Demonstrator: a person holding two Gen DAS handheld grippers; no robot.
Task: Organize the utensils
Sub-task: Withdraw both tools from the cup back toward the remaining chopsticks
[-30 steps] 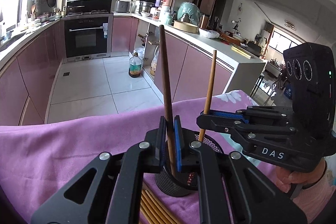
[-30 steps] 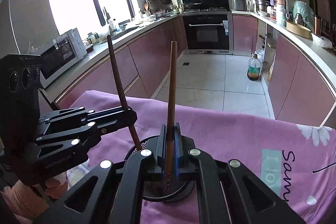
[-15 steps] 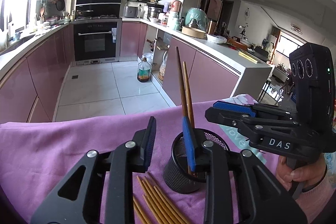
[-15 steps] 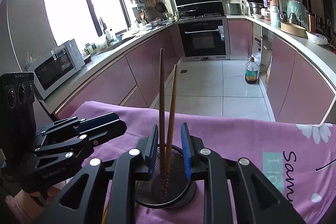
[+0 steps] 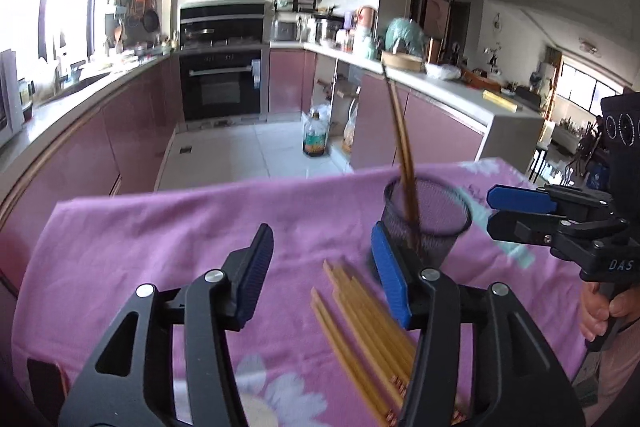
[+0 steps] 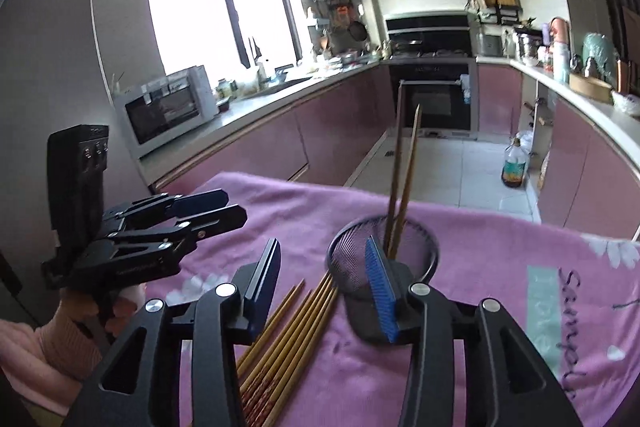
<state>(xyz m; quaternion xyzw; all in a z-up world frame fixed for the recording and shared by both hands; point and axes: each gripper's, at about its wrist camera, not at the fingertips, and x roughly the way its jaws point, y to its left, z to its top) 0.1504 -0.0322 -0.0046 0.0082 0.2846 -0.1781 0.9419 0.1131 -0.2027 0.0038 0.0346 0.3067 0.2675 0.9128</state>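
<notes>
A black mesh cup (image 5: 428, 223) (image 6: 384, 251) stands on the purple cloth with two chopsticks (image 5: 402, 147) (image 6: 402, 187) leaning upright in it. Several pale chopsticks (image 5: 360, 319) (image 6: 288, 331) lie flat on the cloth in front of the cup. My left gripper (image 5: 322, 267) hovers over the cloth left of the cup, jaws opening, nothing between them. My right gripper (image 6: 324, 279) sits just short of the cup above the loose chopsticks, jaws opening and empty too. Each gripper also shows in the other's view, the right gripper (image 5: 520, 211) and the left gripper (image 6: 224, 207).
The purple flowered cloth (image 5: 160, 227) (image 6: 500, 259) covers the table, its far edge dropping to a tiled kitchen floor. Pink cabinets and counters run along both sides. A person's hands (image 5: 604, 311) (image 6: 80, 323) in pink sleeves hold the grippers.
Both grippers held a chopstick upright over the cup, then opened and let them drop in. Both have since pulled back and to the left, with wider jaws.
</notes>
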